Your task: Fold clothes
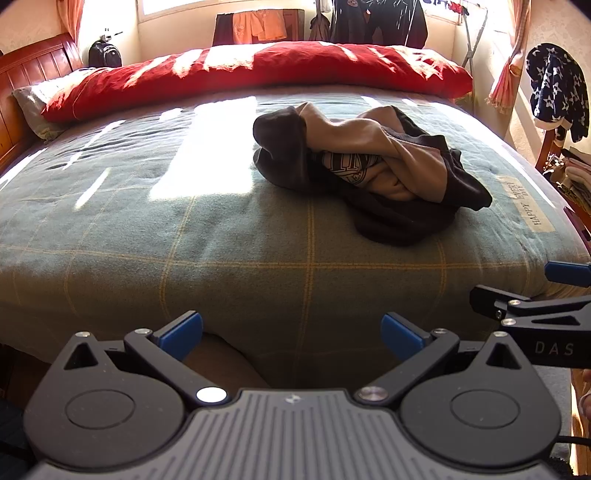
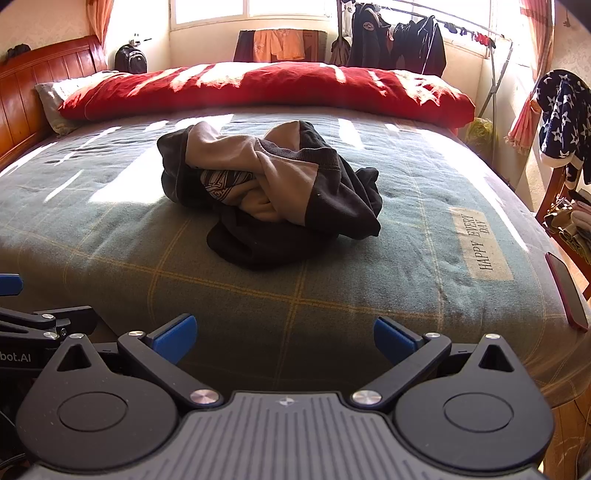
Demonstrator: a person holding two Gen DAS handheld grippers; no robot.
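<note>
Harsh window point(image 2: 280, 9) sunlight glares across the bed point(image 2: 110, 229); fisheye edges curve, corners darken.

Bare blanket point(image 2: 295, 295) lies between open tongs point(image 2: 284, 338) and crumpled garment point(image 2: 273, 192).

Both wrist views face the bed point(image 1: 221, 240) from its foot — side by side, sharing it.

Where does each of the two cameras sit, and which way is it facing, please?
Left wrist: on the left hand-held gripper at the bed's foot, facing the crumpled sweatshirt; own open fingers show, the right hand-held gripper at right.
Right wrist: on the right gripper, same direction; own open fingers, left gripper at left.
Shared: sweatshirt, green plaid blanket, red duvet.
</note>
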